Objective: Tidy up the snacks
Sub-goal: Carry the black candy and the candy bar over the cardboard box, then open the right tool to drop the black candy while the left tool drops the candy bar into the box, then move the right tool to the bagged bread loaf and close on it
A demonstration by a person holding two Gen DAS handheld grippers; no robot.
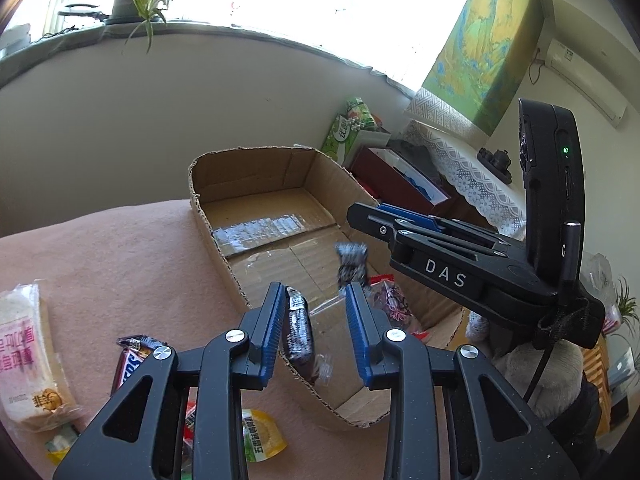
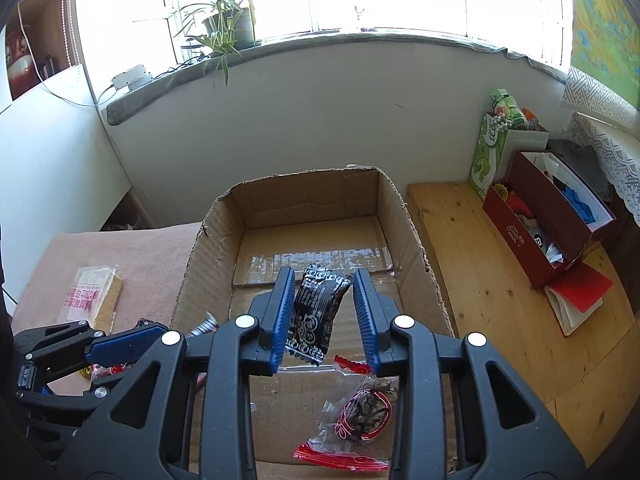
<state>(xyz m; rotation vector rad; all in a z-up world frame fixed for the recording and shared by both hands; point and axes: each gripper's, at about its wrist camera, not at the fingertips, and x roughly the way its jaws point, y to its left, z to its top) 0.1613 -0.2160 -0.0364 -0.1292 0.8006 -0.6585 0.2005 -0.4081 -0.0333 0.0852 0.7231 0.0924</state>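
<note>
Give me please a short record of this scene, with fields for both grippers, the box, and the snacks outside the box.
left gripper: open; dark packet beside one finger, not clamped
right gripper: open; black packet loose between the fingers, above the box
cardboard box: open top; holds a red and clear packet
outside the box: bagged bread, Snickers bar, yellow packet
surface: pink cloth

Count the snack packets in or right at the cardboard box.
3. A red-and-clear packet lies on the box floor; a black packet is inside the open right gripper; a dark packet is inside the left gripper, at the box wall. More may be hidden.
</note>
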